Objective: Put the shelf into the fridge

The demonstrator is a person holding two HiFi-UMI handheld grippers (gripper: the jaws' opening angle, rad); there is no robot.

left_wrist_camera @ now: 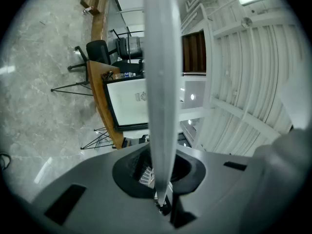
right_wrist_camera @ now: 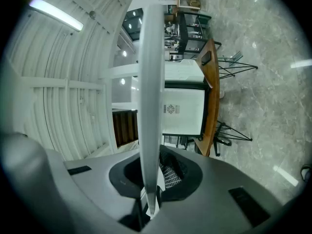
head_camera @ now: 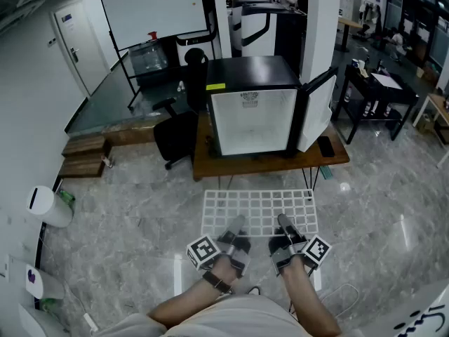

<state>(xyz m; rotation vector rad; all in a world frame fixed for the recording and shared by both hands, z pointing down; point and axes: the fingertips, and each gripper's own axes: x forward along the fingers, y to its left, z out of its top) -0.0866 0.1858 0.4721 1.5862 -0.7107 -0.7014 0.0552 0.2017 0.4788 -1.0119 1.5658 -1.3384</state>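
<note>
Left gripper (head_camera: pixel 236 225) and right gripper (head_camera: pixel 284 223) each clamped on white wire shelf (head_camera: pixel 259 206) near edge, open fridge (head_camera: pixel 251 114) on counter (head_camera: pixel 207 161) beyond

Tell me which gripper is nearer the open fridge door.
Right. The right gripper holds the shelf just below-left of the fridge door; the left gripper grips it farther left.

The fridge (head_camera: pixel 252 111) stands on the worktop (head_camera: pixel 210 163) with its door (head_camera: pixel 316 109) swung out to the right, leaving its white mouth unblocked from the front. Bare floor (head_camera: pixel 140 202) lies between the worktop's near edge and the shelf (head_camera: pixel 259 209). A black office chair (head_camera: pixel 175 135) stands against the worktop's left end, and the open door crowds the right side.
</note>
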